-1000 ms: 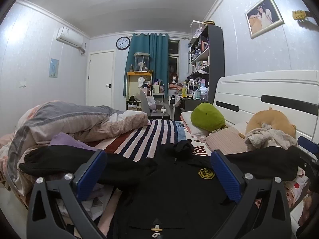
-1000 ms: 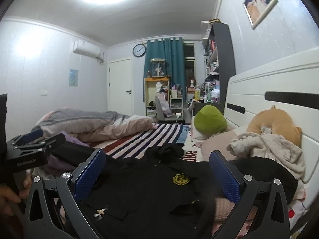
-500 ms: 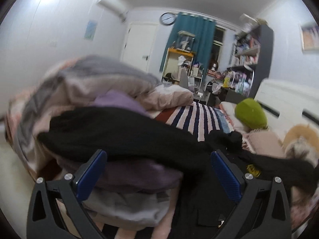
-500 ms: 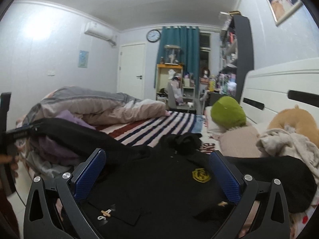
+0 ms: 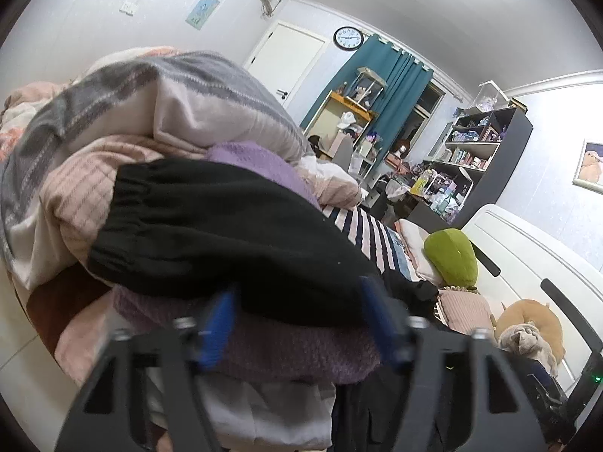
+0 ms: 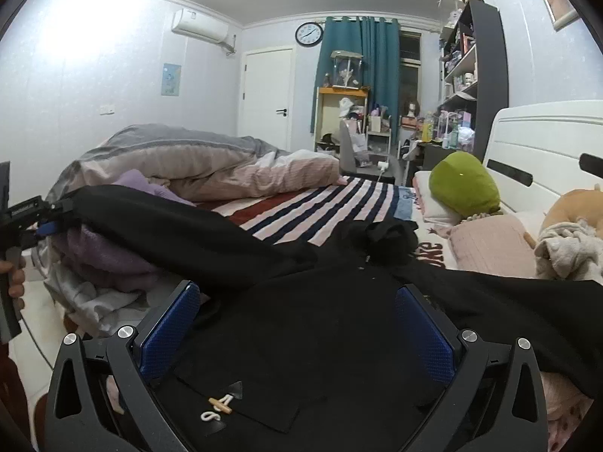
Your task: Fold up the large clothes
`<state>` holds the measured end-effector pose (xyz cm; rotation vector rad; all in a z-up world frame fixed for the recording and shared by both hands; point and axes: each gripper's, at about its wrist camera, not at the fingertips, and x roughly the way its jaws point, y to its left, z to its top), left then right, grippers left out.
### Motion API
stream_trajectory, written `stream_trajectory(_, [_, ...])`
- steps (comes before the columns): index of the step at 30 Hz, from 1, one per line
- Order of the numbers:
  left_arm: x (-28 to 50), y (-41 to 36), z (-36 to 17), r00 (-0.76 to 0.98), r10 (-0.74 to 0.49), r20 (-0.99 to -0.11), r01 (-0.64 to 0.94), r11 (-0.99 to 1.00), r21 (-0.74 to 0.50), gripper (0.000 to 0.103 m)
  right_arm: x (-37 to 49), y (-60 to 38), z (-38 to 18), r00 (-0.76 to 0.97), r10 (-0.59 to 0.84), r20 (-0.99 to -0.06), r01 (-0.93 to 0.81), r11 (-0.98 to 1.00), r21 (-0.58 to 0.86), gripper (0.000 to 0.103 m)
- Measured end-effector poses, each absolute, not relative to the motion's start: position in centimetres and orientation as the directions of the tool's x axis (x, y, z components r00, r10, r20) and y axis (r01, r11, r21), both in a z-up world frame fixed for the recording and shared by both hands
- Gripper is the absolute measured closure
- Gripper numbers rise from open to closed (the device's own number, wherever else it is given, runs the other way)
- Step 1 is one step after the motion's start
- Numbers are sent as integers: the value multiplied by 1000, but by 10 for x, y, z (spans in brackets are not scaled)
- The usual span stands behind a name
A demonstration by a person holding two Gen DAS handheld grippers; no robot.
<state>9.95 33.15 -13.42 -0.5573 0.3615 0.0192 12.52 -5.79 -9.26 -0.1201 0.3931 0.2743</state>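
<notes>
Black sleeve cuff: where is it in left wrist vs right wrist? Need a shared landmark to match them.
Left wrist: black sleeve cuff fills centre-left, lying over the purple knit, just beyond the left gripper.
Right wrist: cuff at far left edge, at the left gripper.
Shared landmark: wall clock beside the teal curtain.

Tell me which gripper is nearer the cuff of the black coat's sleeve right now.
Left. The left gripper is right at the sleeve cuff, its fingers straddling the sleeve. The right gripper hovers open over the black coat body, away from the cuff.
</notes>
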Motion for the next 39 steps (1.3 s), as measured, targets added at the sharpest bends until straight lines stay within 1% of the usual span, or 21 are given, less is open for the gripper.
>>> stream_trajectory(1, [100, 331, -132, 939, -77, -336, -112, 854, -508, 68, 126, -58, -93, 885, 244, -395, -291, 955, -62, 0])
stream_trajectory(4, [102, 326, -127, 936, -85, -343, -102, 864, -492, 77, 125, -62, -93, 887, 244, -391, -292, 954, -68, 0])
stream_trajectory(6, [105, 322, -124, 935, -75, -346, -109, 869, -484, 94, 124, -67, -92, 891, 242, -385, -287, 956, -63, 0])
stream_trajectory(7, [104, 320, -121, 938, -81, -338, -101, 866, -490, 96, 123, -71, -91, 892, 243, -380, -284, 957, -56, 0])
stream_trajectory(9, [101, 317, -113, 950, -85, -301, -81, 863, -498, 98, 119, -81, -90, 895, 240, -376, -276, 960, -43, 0])
stream_trajectory(11, [100, 307, -101, 958, -91, -272, -52, 877, -477, 99, 116, -91, -89, 899, 233, -371, -263, 964, -33, 0])
stream_trajectory(14, [103, 285, -82, 963, -139, -232, 21, 893, -449, 99, 113, -112, -87, 906, 224, -360, -242, 970, -6, 0])
stream_trajectory(18, [111, 240, -63, 951, -236, -198, 135, 897, -420, 99, 109, -140, -86, 914, 209, -349, -212, 977, 30, 0])
stream_trajectory(22, [125, 183, -63, 902, -377, -209, 268, 871, -412, 99, 103, -173, -85, 923, 178, -340, -173, 984, 46, 0])
stream_trajectory(25, [138, 126, -78, 817, -518, -254, 396, 824, -406, 99, 98, -201, -87, 929, 152, -336, -143, 988, 53, 0])
stream_trajectory(28, [148, 59, -108, 671, -660, -338, 523, 745, -414, 99, 94, -231, -92, 932, 124, -341, -110, 992, 61, 0])
stream_trajectory(30, [156, 19, -137, 561, -712, -422, 566, 702, -432, 98, 93, -250, -98, 931, 103, -351, -85, 994, 68, 0])
stream_trajectory(32, [162, -20, -170, 476, -692, -543, 567, 713, -412, 98, 89, -266, -104, 930, 77, -358, -54, 996, 72, 0])
stream_trajectory(34, [167, -42, -194, 408, -665, -625, 553, 725, -411, 97, 86, -282, -109, 929, 56, -366, -28, 996, 80, 0])
stream_trajectory(35, [167, -50, -205, 381, -655, -653, 545, 729, -414, 96, 85, -289, -112, 927, 50, -371, -18, 996, 89, 0])
stream_trajectory(37, [173, -50, -220, 335, -645, -687, 536, 730, -424, 88, 84, -301, -119, 919, 45, -392, 0, 993, 114, 0])
stream_trajectory(39, [171, -45, -219, 328, -654, -681, 528, 725, -442, 73, 84, -306, -126, 912, 47, -408, 11, 990, 138, 0])
